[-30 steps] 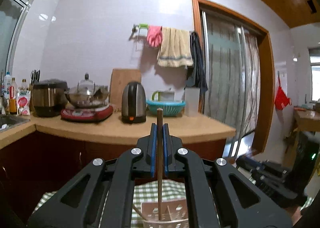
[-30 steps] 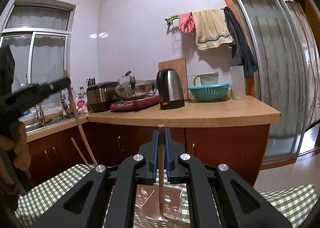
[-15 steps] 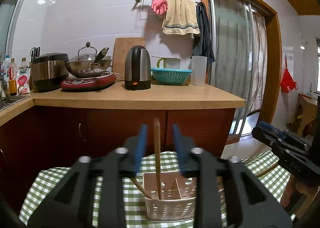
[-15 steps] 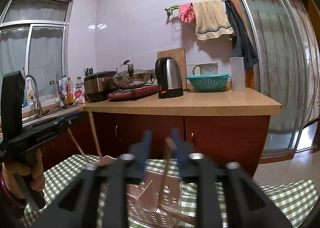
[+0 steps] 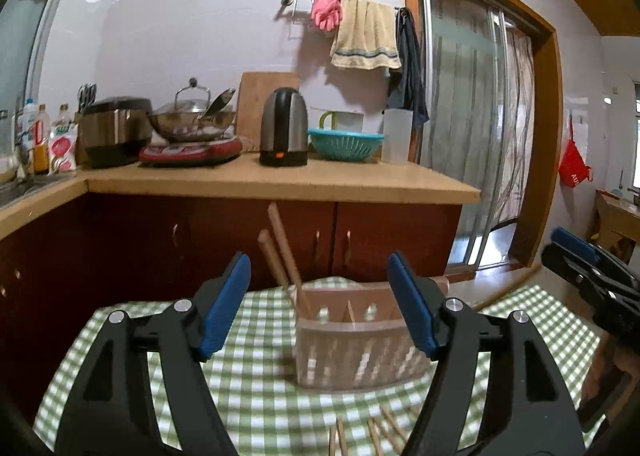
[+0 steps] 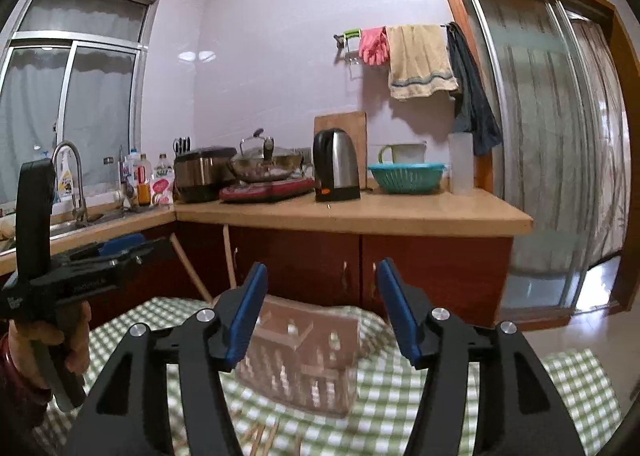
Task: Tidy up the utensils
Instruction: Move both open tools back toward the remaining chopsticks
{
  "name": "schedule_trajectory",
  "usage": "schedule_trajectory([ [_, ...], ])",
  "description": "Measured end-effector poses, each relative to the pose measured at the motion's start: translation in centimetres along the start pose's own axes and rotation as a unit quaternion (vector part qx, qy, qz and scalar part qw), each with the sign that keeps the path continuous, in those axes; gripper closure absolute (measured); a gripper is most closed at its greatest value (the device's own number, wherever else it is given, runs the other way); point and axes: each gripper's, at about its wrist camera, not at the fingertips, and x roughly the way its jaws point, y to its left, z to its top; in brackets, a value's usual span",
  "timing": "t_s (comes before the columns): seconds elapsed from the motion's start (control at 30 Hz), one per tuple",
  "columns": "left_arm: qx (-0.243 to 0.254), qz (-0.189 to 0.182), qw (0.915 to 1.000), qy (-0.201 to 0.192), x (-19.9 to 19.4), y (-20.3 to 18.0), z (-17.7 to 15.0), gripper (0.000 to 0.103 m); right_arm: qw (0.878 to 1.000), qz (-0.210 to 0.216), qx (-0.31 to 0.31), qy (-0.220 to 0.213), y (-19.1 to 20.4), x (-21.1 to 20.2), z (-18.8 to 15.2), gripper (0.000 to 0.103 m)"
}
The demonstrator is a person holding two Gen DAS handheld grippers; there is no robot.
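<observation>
Now both tools gape above basket, w/ chopsticks inside.

Two chopsticks lean in caddy's left compartment; more chopsticks before it.

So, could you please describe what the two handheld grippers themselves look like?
Both the left gripper and right gripper are matte black with triangular cut-outs, silver pivot bolts and blue fingers. The person's left hand is bare.
</observation>
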Motion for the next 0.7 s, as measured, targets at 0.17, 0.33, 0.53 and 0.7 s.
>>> schedule_trajectory([
  [0.17,-0.001,0.019,0.9994,0.030,-2.3,0.3,-3.5,0.033,0.999,-0.014,0.004,0.034,0.2,-2.4,-3.8,0.046],
  [0.33,-0.004,0.036,0.9977,0.056,-4.2,0.6,-7.1,0.033,0.997,-0.021,0.007,0.071,0.4,-4.8,-8.6,0.046],
  [0.53,0.001,0.059,0.9939,0.094,-6.2,0.6,-11.5,0.033,0.991,-0.016,0.012,0.130,0.4,-6.2,-13.4,0.049],
  [0.7,-0.014,0.065,0.9892,0.131,-7.6,1.0,-14.7,0.033,0.986,-0.004,0.020,0.165,0.8,-7.2,-16.2,0.052],
])
